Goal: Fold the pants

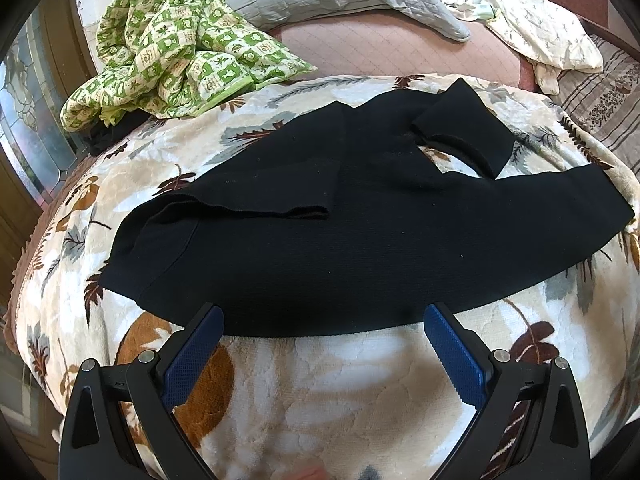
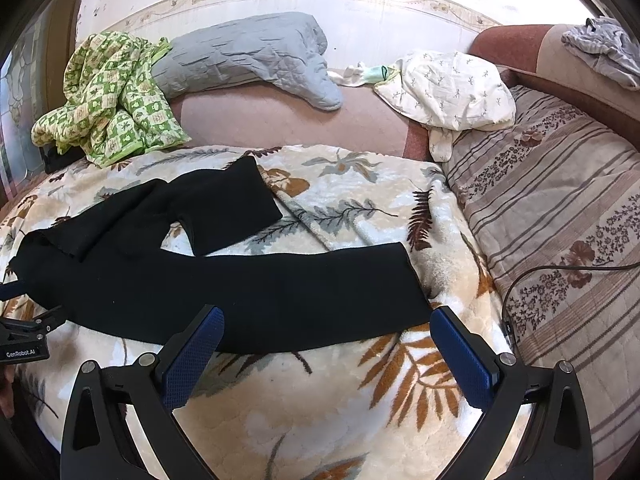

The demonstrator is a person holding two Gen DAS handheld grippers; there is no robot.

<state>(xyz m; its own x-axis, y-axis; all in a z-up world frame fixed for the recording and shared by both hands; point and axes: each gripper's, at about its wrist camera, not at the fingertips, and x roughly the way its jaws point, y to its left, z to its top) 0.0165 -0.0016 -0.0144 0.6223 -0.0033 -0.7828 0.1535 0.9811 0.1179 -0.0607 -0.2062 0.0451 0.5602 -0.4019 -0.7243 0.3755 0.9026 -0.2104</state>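
I see black pants [image 1: 360, 232] lying unfolded on the blanket [image 1: 320, 400], far leg crumpled; left gripper [image 1: 323, 322] and right gripper [image 2: 327, 322] both spread wide, holding nothing.

Twin handheld grippers, matte black frames, blue finger pads.

Left gripper [image 1: 323, 318]: two black plastic fingers lined with blue pads [image 1: 192, 354] textured in a fine diamond grid, serrated along the right pad's lower edge. Round silver pivot screws [image 1: 145, 356] just outboard of each pad, another pair further out on the black linkage arms; triangular recesses moulded into the outer arms. Right gripper [image 2: 327, 318]: identical build and colours. White "GenRobot.AI" marking [image 2: 25, 353] on the left gripper's body, seen at far left of the right wrist view.
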